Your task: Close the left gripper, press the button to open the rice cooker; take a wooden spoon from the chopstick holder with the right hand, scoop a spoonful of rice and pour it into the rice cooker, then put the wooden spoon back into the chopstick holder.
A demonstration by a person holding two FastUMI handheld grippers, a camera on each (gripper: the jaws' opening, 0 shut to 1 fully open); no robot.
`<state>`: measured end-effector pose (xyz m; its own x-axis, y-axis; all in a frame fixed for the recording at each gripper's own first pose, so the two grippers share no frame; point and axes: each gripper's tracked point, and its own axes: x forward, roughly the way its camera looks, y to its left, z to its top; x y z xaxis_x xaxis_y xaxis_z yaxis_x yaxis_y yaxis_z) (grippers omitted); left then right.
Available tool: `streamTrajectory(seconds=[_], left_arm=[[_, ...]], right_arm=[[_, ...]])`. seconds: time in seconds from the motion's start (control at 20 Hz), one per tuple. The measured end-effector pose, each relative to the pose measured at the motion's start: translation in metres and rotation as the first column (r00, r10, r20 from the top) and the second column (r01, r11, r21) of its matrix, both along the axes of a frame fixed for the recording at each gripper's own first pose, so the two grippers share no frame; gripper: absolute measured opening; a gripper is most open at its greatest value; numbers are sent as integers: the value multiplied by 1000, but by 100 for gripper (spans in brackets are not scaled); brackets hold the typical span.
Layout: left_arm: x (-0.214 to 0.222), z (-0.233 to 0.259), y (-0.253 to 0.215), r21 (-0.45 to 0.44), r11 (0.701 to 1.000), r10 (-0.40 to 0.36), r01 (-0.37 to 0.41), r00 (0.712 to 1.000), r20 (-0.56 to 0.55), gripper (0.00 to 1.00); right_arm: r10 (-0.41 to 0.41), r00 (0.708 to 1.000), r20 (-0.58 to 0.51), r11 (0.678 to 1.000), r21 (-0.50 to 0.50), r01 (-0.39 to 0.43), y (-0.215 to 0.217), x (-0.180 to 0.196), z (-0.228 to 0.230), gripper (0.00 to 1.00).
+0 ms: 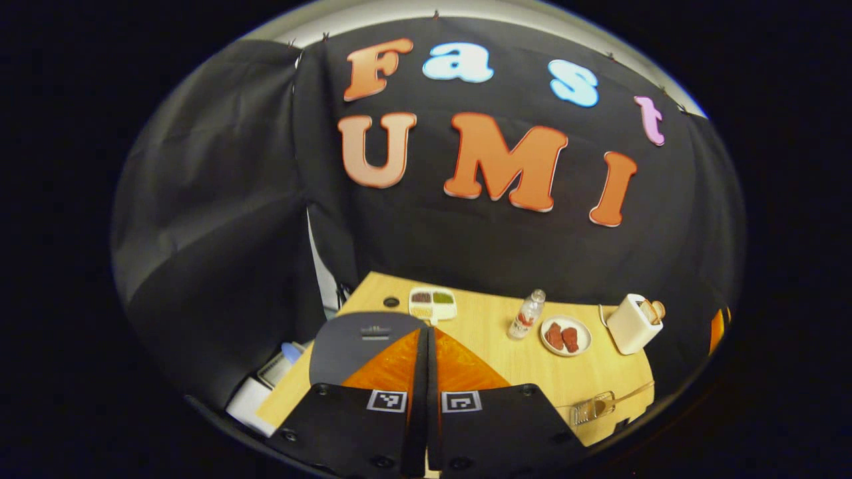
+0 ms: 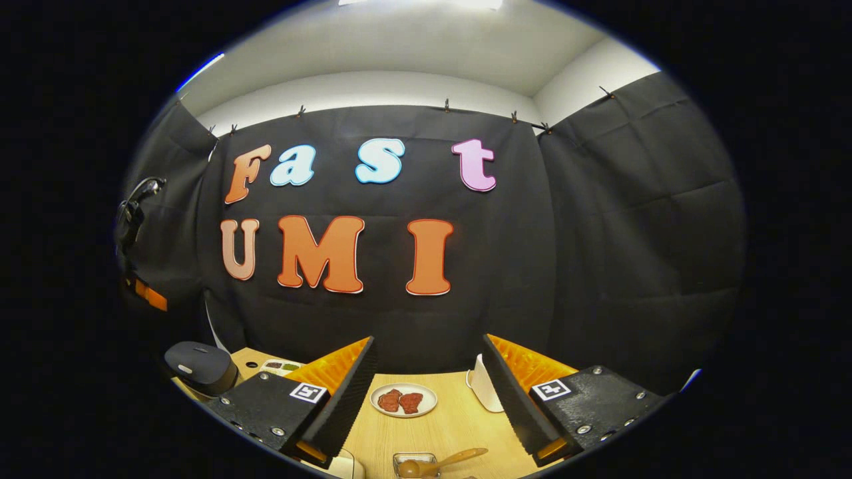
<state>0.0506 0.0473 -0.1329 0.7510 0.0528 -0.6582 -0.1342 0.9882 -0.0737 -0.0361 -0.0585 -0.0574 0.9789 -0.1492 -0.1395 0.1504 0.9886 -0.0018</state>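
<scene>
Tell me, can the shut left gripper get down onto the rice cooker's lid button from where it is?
Probably yes. The left gripper has its fingers together, and the rice cooker sits right behind its tips with the lid down and the lid button uncovered. Nothing lies between them.

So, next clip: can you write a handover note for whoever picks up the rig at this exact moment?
Left gripper: shut, empty, held over the rice cooker, whose lid is still down.
Right gripper: open, empty, above the table.
Wooden spoon lies in a clear container at the table's near edge, below the right gripper.
Done: left gripper closed.
Left: press the button, take the spoon, scoop rice, pour it into the cooker, return the spoon.
</scene>
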Motion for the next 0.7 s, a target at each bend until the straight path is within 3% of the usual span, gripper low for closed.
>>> streamTrajectory(seconds=[0.15,0.35,0.55,0.7], left_arm=[[-6,-38,9,-73,997,21,-34,985,-170,5],[-18,-85,22,-161,979,57,-121,932,-357,6],[-27,-119,33,-210,961,69,-182,888,-454,6],[-25,-131,42,-212,955,89,-208,882,-463,6]], right_arm=[[-30,999,-35,999,-23,29,-11,-12,-11,96],[-53,994,-97,998,-23,51,-16,-23,-33,96],[-51,987,-155,998,-32,47,-13,-29,-53,96],[-37,982,-183,999,-42,30,-8,-29,-64,96]])
